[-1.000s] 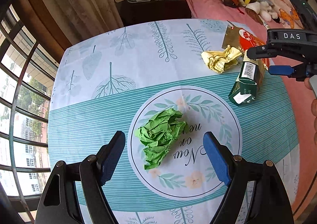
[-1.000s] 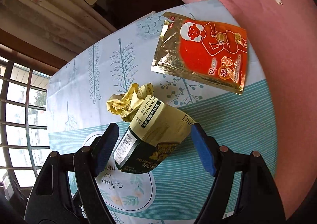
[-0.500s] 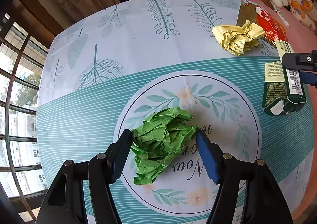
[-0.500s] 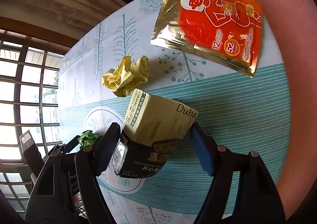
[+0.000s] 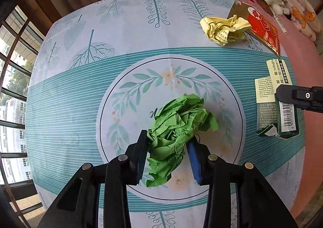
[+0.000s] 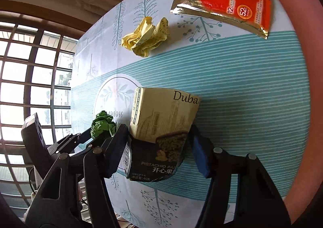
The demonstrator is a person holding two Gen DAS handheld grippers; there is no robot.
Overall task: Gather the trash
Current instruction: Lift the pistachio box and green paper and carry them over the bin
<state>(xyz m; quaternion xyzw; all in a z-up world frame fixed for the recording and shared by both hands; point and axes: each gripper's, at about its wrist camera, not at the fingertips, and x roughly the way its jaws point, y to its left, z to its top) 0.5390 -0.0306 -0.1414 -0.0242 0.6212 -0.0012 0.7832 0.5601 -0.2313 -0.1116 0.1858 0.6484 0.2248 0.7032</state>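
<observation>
My left gripper (image 5: 168, 145) pinches the crumpled green paper ball (image 5: 177, 125) over the round medallion (image 5: 171, 78) printed on the tablecloth. My right gripper (image 6: 159, 147) squeezes a dented pistachio chocolate box (image 6: 161, 127), its left pad touching; the right pad's contact I cannot tell. Only the right wrist view shows the box's cream-and-dark printed front and the whole glossy red-and-gold foil pouch (image 6: 226, 0); the left view shows the box's barcode side. A creased yellow paper wad (image 5: 224, 30) lies beyond the medallion, just beside the pouch.
</observation>
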